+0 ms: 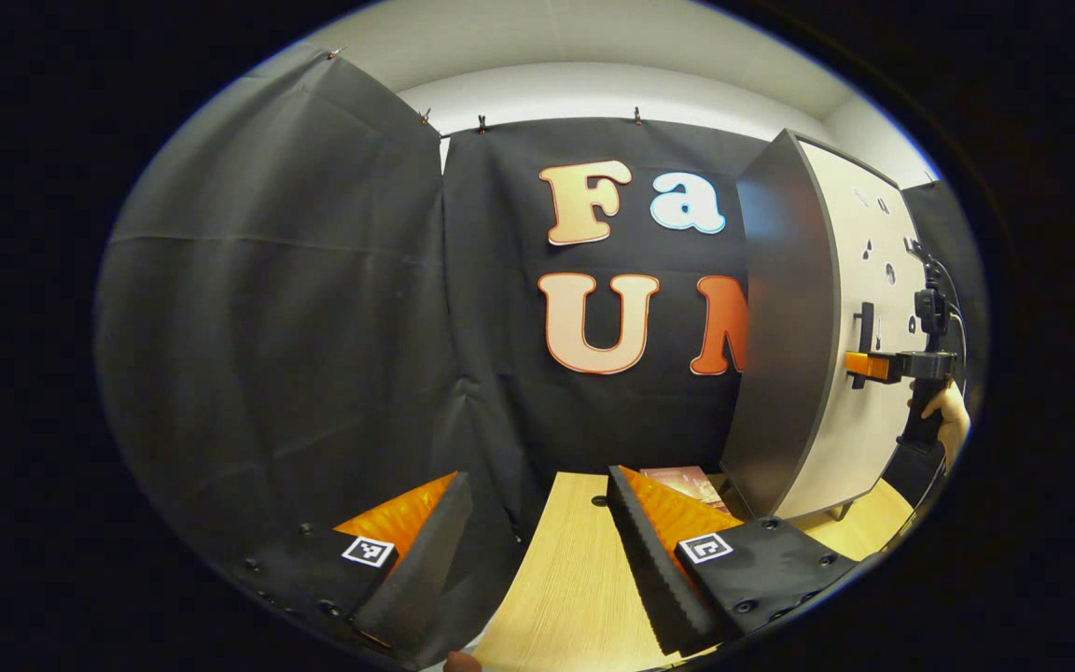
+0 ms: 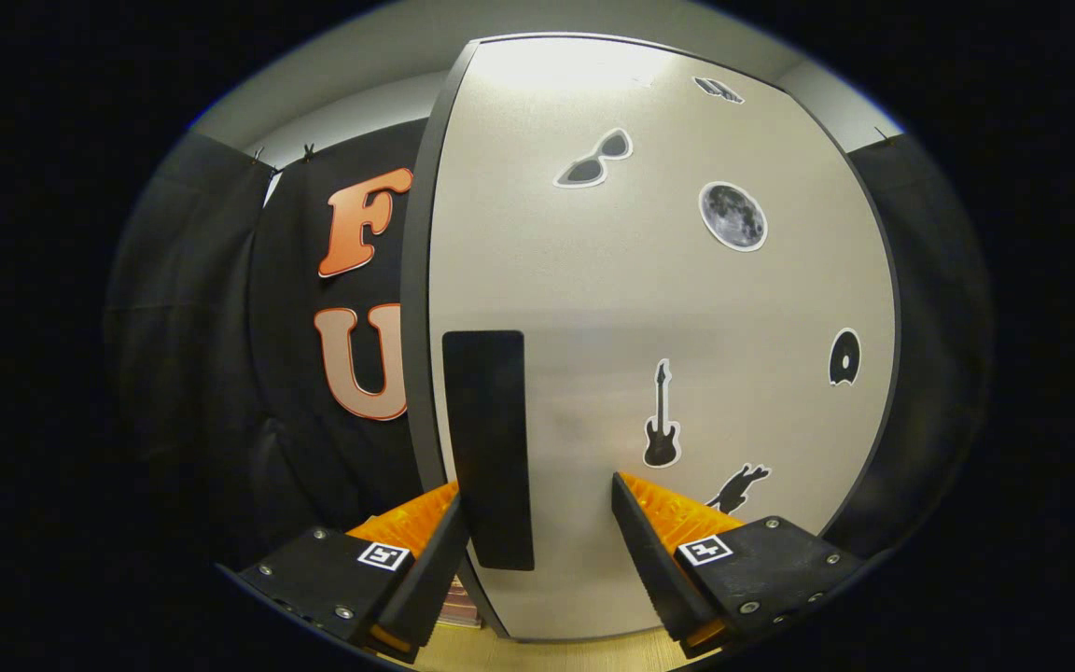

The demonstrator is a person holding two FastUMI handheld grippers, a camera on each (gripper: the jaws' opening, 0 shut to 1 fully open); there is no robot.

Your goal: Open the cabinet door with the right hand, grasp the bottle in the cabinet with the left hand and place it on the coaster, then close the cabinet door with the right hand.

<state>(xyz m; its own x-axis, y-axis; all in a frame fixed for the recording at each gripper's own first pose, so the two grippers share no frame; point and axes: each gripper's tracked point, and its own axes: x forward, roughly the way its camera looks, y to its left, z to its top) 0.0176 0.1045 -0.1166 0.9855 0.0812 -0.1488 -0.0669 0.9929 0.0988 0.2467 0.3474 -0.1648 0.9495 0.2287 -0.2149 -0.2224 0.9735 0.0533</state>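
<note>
The left gripper (image 1: 537, 560) is held with its jaws wide apart and nothing between them, above the pale wooden table (image 1: 575, 579), and is pointed toward the black cloth wall. Just beyond its right finger, a reddish-brown flat object (image 1: 687, 483) is seen lying on the table near the foot of the cabinet; what it is cannot be told. The cabinet (image 1: 799, 336) is seen to the right in the left gripper view, with its dark side panel turned toward the camera and its pale door (image 1: 864, 280) shut. The bottle is not visible with the door closed. The right gripper (image 2: 537, 551) is held with its jaws spread, and the black door handle (image 2: 491, 448) is seen standing upright between its fingers, closer to the left finger (whether that finger touches the handle cannot be told). In the left gripper view the right gripper (image 1: 864, 367) is seen far off at the door handle (image 1: 865, 329), held by a hand (image 1: 948, 415). The door front is decorated with stickers: sunglasses (image 2: 595, 161), a moon (image 2: 732, 217), a guitar (image 2: 661, 420) and a partial disc (image 2: 844, 357).
</note>
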